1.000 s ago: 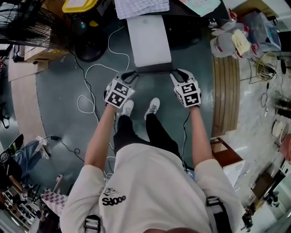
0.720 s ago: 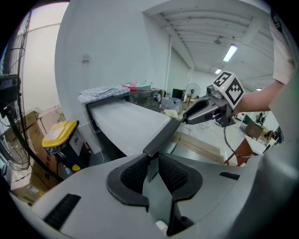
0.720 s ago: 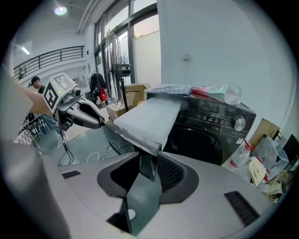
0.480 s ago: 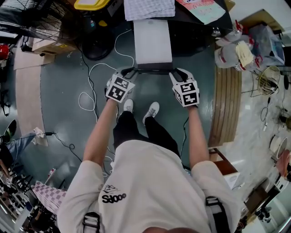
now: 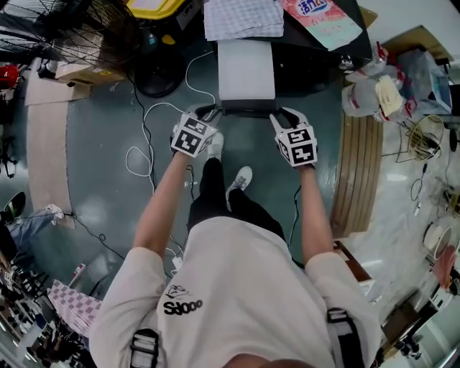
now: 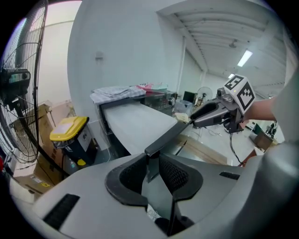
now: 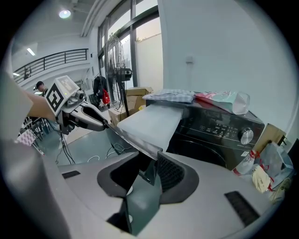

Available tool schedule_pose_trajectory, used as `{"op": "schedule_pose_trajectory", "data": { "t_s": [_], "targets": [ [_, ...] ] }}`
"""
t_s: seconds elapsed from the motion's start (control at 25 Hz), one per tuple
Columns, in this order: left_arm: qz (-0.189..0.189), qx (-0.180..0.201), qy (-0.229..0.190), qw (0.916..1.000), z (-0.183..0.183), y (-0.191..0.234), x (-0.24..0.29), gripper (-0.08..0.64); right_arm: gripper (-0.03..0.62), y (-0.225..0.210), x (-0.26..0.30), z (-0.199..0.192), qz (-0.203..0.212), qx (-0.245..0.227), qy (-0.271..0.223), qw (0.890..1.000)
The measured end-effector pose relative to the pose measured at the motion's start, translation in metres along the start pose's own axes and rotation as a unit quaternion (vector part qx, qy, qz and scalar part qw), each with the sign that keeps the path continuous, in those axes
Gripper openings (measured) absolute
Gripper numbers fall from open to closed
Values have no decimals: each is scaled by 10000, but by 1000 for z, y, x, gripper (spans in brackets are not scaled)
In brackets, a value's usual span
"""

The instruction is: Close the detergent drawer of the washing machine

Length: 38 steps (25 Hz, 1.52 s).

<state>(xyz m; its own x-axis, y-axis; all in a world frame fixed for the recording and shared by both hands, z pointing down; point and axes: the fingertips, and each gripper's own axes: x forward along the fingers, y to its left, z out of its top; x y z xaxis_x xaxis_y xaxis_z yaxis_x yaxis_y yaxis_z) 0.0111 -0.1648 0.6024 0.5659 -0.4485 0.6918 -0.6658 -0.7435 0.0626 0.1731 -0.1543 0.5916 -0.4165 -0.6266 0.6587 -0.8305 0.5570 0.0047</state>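
Note:
The detergent drawer is a long white slab that sticks out of the black washing machine toward me, with a dark front panel. My left gripper is shut on the panel's left end, and my right gripper on its right end. In the left gripper view the panel's corner sits between the ribbed pads of the left gripper. In the right gripper view the panel's edge is clamped in the right gripper, with the white drawer behind it.
A folded checked cloth and a bag lie on the machine's top. A yellow-lidded bin and a standing fan are at the left, and white cables trail on the floor. Wooden planks and bottles are at the right.
Both grippers have moved toward the machine with the front panel between them, and less of the white drawer shows. The person's left foot has stepped forward.

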Motion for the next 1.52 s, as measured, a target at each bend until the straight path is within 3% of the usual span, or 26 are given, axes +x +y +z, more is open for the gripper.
{"op": "schedule_pose_trajectory", "data": {
  "t_s": [0.52, 0.92, 1.52],
  "targets": [
    [-74, -100, -105, 9999, 13, 23, 13, 94, 120, -14, 19, 16, -60, 153, -86, 9998],
    [85, -115, -277, 9995, 29, 47, 23, 94, 120, -29, 36, 36, -258, 216, -173, 9993],
    [254, -514, -564, 9968, 64, 101, 49, 95, 121, -65, 74, 77, -461, 198, -360, 9981]
  ]
}}
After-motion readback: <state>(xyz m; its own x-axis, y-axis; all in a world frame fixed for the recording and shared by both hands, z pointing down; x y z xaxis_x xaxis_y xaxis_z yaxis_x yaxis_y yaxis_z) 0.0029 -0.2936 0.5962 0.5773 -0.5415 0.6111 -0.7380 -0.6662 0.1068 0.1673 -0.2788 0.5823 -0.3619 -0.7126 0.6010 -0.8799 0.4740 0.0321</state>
